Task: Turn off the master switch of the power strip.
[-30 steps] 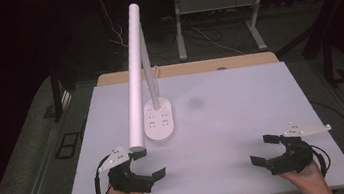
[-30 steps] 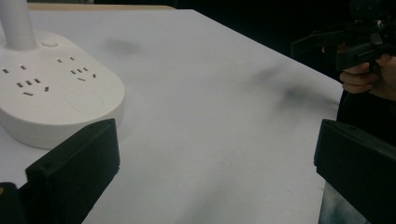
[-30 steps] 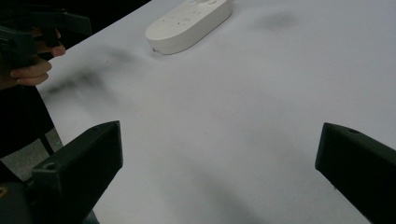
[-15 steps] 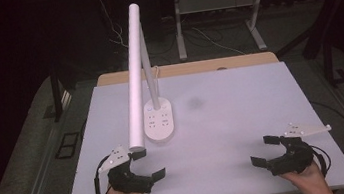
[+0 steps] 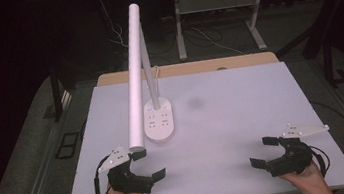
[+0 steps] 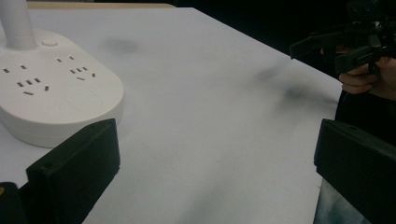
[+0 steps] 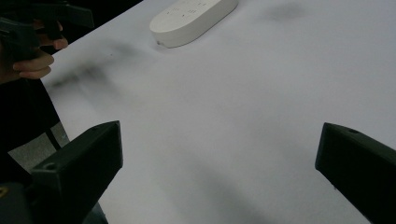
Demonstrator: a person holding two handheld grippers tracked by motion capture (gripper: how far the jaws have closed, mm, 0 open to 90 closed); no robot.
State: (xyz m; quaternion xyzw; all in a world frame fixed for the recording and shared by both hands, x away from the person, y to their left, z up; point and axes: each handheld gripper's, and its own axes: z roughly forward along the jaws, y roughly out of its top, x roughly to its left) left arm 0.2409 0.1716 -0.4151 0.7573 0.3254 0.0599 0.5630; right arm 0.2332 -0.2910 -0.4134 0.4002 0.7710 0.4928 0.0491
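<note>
A white desk lamp stands on the white table (image 5: 243,118), its oval base (image 5: 159,119) carrying several sockets and its long tube head (image 5: 134,76) slanting toward the front left. My left gripper (image 5: 147,163) rests open near the front left edge, just in front of the tube's lower end, nothing between its jaws. The lamp base (image 6: 51,88) lies close ahead on the left in the left gripper view. My right gripper (image 5: 264,151) sits open at the front right, empty. In the right gripper view the base (image 7: 191,18) lies far ahead.
A faint grey smudge (image 5: 195,103) marks the table right of the lamp. A wooden strip (image 5: 186,68) borders the table's far edge. Dark floor, cables and a metal stand (image 5: 214,10) lie behind. A cable (image 5: 98,187) loops from the left gripper.
</note>
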